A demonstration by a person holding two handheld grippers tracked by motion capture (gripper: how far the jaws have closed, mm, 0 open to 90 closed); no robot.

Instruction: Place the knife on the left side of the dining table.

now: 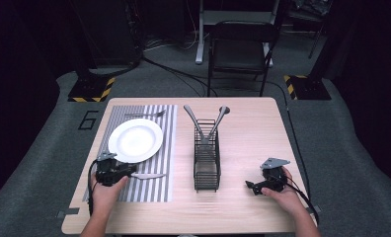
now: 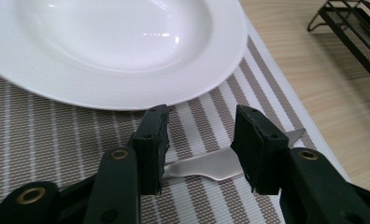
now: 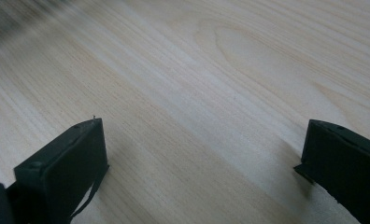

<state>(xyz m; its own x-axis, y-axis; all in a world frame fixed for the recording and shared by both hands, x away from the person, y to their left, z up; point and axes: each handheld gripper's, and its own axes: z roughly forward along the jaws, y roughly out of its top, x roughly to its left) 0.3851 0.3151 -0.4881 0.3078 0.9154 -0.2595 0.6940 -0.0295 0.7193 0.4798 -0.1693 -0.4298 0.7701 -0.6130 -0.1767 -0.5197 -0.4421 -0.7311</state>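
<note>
A silver knife [image 1: 149, 176] lies flat on the striped placemat [image 1: 149, 190], just in front of a white plate [image 1: 135, 139]. My left gripper [image 1: 129, 171] is low over the knife's handle end. In the left gripper view, the left gripper [image 2: 199, 126] stands open with the knife [image 2: 206, 165] lying on the mat between its jaws, and the plate [image 2: 113, 46] sits just beyond. My right gripper [image 1: 250, 186] rests near the table's right front. In its own view, the right gripper [image 3: 202, 140] is wide open over bare wood.
A black wire caddy [image 1: 206, 165] stands mid-table with two utensils [image 1: 193, 121] leaning out of its far end. A fork [image 1: 144, 114] lies at the placemat's far edge. The caddy's corner [image 2: 356, 28] is off to the right of the mat. A chair [image 1: 240, 49] stands beyond the table.
</note>
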